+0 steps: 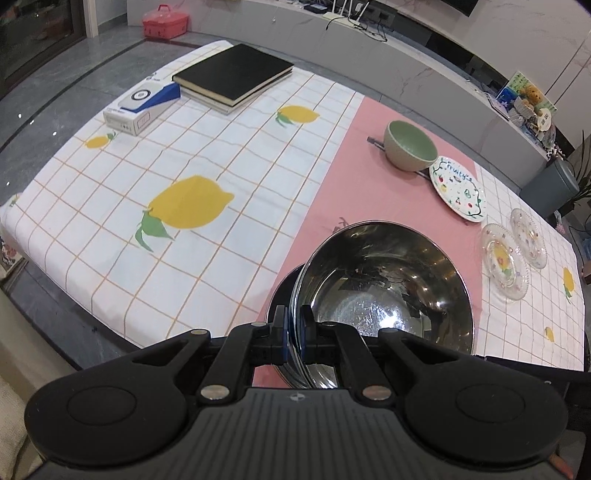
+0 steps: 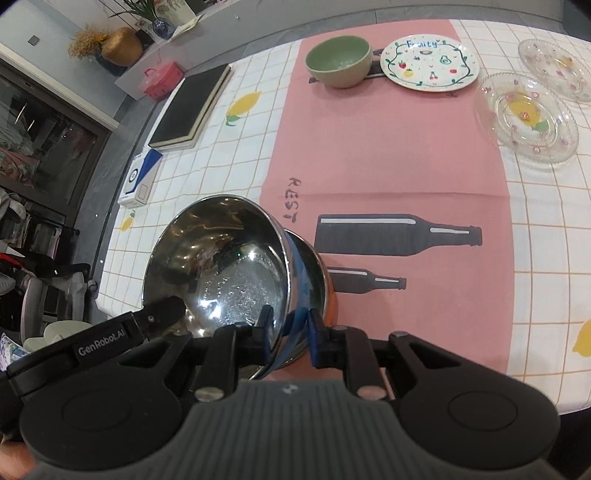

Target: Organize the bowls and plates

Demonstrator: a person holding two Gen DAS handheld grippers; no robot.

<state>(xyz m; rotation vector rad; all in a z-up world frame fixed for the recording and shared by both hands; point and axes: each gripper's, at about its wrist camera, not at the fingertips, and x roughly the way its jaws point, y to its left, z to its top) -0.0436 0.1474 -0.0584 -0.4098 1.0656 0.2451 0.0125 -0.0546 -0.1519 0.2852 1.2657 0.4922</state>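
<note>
A steel bowl (image 1: 384, 291) is held tilted above the pink runner (image 1: 369, 192), with a second steel bowl (image 1: 284, 291) nested under it. My left gripper (image 1: 293, 328) is shut on the bowls' rim. In the right wrist view my right gripper (image 2: 288, 332) is shut on the rim of the steel bowls (image 2: 221, 266) on the other side; the left gripper (image 2: 162, 314) shows there too. A green bowl (image 1: 410, 146) (image 2: 338, 61), a white fruit plate (image 1: 458, 192) (image 2: 430, 66) and two glass plates (image 1: 504, 260) (image 2: 528, 116) lie on the table beyond.
Black books (image 1: 232, 75) and a white and blue box (image 1: 142, 107) sit at the table's far left on the lemon-print cloth (image 1: 184, 206). A dark flat object lies under the green bowl (image 1: 373, 142). A red basket (image 1: 166, 20) stands on the floor beyond.
</note>
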